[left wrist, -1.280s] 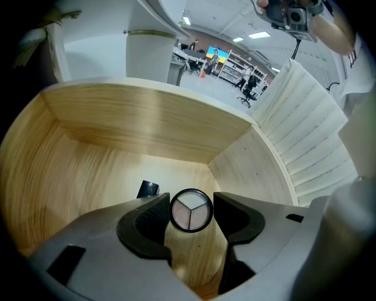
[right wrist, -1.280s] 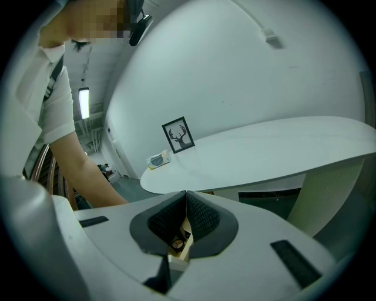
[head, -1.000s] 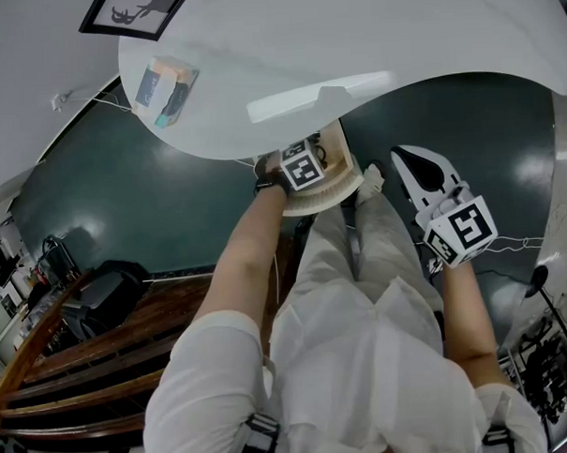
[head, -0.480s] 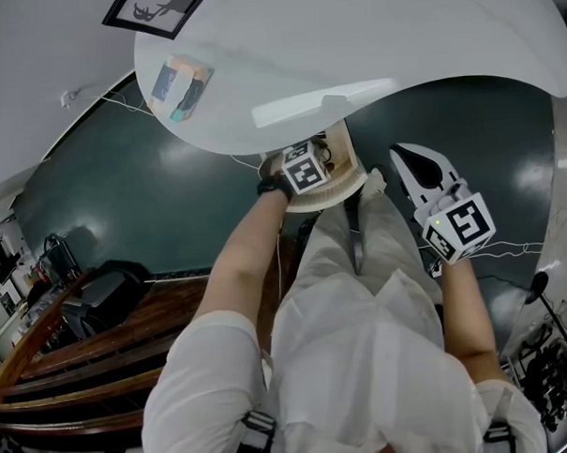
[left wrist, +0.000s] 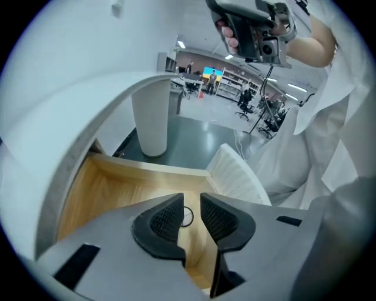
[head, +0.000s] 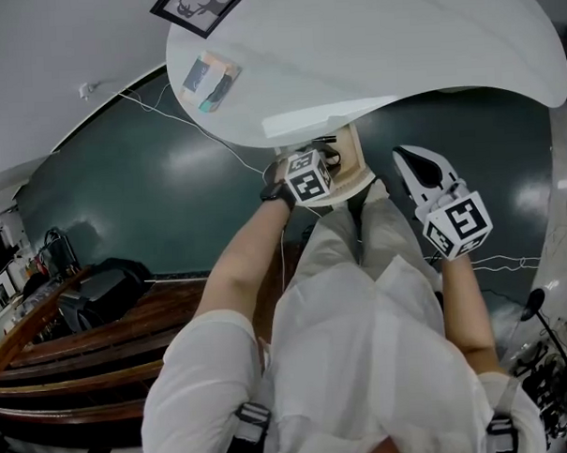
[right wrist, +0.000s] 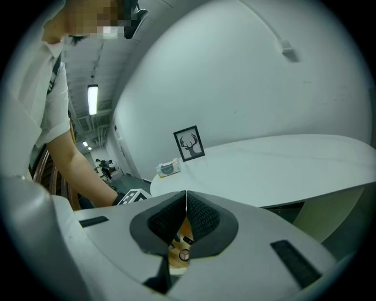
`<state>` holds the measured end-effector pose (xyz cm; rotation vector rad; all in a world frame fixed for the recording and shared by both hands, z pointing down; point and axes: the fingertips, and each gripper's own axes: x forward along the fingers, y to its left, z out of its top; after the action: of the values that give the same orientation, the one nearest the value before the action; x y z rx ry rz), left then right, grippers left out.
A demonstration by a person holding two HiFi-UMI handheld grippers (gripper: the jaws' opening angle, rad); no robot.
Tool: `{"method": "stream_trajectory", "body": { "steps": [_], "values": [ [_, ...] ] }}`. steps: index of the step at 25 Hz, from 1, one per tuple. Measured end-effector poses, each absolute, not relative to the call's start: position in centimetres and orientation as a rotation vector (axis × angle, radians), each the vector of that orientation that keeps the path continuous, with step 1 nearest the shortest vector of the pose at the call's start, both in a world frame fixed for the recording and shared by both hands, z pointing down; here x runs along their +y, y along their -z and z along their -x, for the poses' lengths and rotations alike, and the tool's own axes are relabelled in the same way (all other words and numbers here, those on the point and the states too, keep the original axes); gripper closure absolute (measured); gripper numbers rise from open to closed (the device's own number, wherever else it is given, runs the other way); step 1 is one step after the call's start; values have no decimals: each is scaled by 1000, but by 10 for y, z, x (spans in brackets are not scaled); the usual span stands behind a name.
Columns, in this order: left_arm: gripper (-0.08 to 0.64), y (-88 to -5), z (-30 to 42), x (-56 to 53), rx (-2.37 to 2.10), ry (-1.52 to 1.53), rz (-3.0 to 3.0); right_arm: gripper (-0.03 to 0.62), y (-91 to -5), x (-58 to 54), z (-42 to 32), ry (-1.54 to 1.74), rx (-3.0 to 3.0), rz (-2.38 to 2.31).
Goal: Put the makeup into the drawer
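The pale wooden drawer (left wrist: 111,188) stands pulled out beneath the white round tabletop (head: 397,37). The task's thing, a small dark-rimmed round makeup piece (left wrist: 187,216), lies on the drawer's floor, free of both tools. The left gripper (left wrist: 191,201) hangs over the drawer, pointing steeply down. Its fingers (left wrist: 160,221) have just been closing; they stand a narrow gap apart with nothing between them. The right gripper (right wrist: 185,199) is held off to the drawer's right, its fingers closed tip to tip on nothing. We cannot tell the piece's exact kind, as it is too small. We judge it light, rigid and smooth-cased, and so apt to slip or roll. Were it to be taken up again, the pads should close across its rim from above, and gently, since a compact of this sort may crack or spring open. The left gripper view alone shows the drawer's bare floor and the white cylindrical table leg (left wrist: 150,120) beyond it. The right gripper view looks through the gap below its closed fingers and shows what seems a second small dark item (right wrist: 185,240) beside the round one. It also shows a small pale box (right wrist: 167,169) on the tabletop and a framed deer picture (right wrist: 189,143) behind it. The head view shows neither item in the drawer, only the drawer's edge between the two grippers.
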<state>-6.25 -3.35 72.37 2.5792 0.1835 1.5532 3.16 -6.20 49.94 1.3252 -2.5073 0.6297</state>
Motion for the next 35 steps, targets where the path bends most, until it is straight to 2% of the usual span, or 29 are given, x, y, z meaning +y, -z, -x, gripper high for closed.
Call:
{"method": "stream_trajectory", "body": {
  "steps": [11, 25, 35],
  "values": [
    [532, -618, 78, -46, -105, -1333, -2794, 581, -455, -62, -12, -535, -2551, -1287],
    [540, -491, 124, -78, -563, -1072, -2936, 581, -414, -72, -9, -430, -2590, -1290],
    [540, -398, 174, -112, -1039, -702, -2970, 581, -388, -81, -21, -320, -2583, -1358]
  ]
}}
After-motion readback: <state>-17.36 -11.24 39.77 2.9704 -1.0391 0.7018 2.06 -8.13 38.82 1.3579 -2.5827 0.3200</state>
